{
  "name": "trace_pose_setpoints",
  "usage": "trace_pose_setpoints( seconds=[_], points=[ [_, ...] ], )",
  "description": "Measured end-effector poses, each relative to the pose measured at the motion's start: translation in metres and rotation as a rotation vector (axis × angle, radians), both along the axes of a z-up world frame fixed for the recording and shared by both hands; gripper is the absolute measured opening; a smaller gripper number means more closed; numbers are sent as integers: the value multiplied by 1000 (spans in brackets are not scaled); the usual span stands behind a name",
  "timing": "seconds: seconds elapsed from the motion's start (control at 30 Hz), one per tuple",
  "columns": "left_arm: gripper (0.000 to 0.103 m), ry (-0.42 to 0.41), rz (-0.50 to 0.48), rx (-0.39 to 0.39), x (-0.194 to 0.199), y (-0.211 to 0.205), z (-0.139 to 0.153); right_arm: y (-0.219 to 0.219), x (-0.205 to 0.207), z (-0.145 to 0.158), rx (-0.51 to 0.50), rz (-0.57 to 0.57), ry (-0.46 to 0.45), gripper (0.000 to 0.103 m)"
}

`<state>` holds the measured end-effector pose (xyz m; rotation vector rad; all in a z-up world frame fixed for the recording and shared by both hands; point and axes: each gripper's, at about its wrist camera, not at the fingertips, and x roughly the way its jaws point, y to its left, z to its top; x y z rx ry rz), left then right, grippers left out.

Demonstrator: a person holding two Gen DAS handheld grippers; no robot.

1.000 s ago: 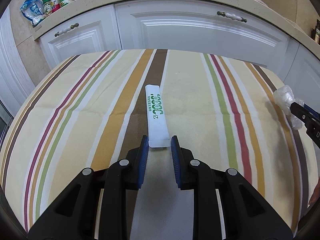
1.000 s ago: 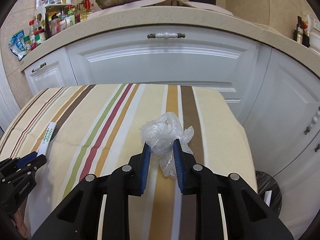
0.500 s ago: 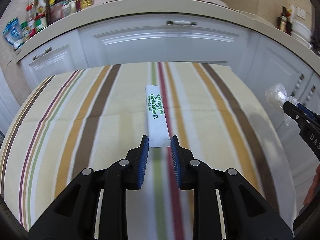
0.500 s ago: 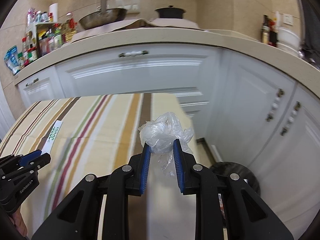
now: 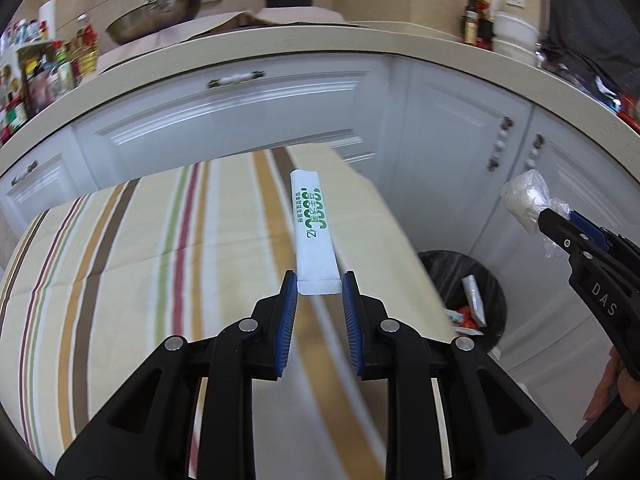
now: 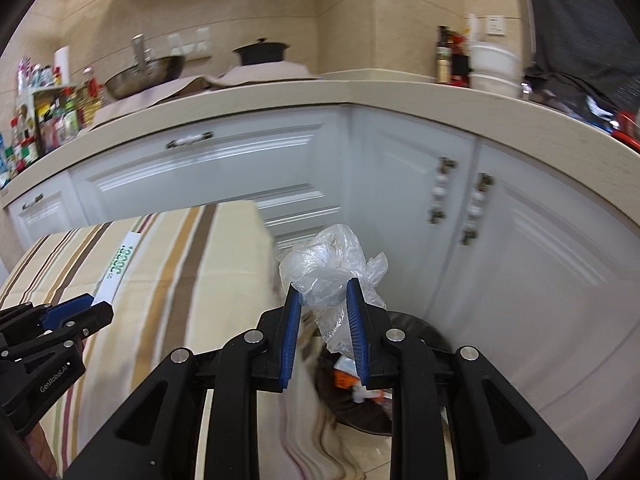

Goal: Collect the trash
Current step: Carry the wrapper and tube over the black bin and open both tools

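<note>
on my far left the kitchen counter (image 6: 280, 96) carries a cluster of bottles and jars (image 6: 48, 116), then a metal pan (image 6: 144, 74) and a black pot (image 6: 262, 52). below it runs a row of white cabinets (image 6: 208, 172).

nearer to me is the bench under its striped cloth (image 5: 132, 248). i have the left gripper (image 5: 319, 286) above its right part, its 2 blue pads pressed on the near end of a long white sachet (image 5: 312, 224) with green print. the sachet sticks straight out ahead of the gripper, lifted clear of the cloth.

right of the bench edge, down on the floor, stands a black trash bin (image 5: 460, 276) against the cabinets, with a few wrappers (image 5: 468, 312) already in it.

furthest right is the right gripper (image 6: 322, 294), narrowed onto a crumpled clear plastic bag (image 6: 332, 264) that bulges above the pads and hangs a little below them. in the right wrist view the bag sits past the bench edge with the bin's opening beneath it. part of my hand (image 5: 612, 384) shows behind that gripper in the left wrist view.
</note>
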<state>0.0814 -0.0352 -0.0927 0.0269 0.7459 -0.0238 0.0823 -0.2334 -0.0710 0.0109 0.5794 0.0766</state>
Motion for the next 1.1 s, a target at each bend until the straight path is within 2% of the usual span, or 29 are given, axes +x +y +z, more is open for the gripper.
trace_pose_setpoints(
  seconds=[0.23, 0.5, 0.77, 1.1],
  points=[
    [23, -14, -110, 22, 0, -60, 3, -51, -16, 1, 18, -95, -15, 24],
    [23, -10, -182, 34, 7, -105, -3, -92, -25, -3, 23, -172, -16, 24],
    [23, -17, -230, 52, 20, -135, -16, -105, -18, -14, 31, -181, -6, 24],
    [23, -11, -237, 75, 50, -159, -35, -109, 11, -33, 30, -176, 17, 24]
  ],
)
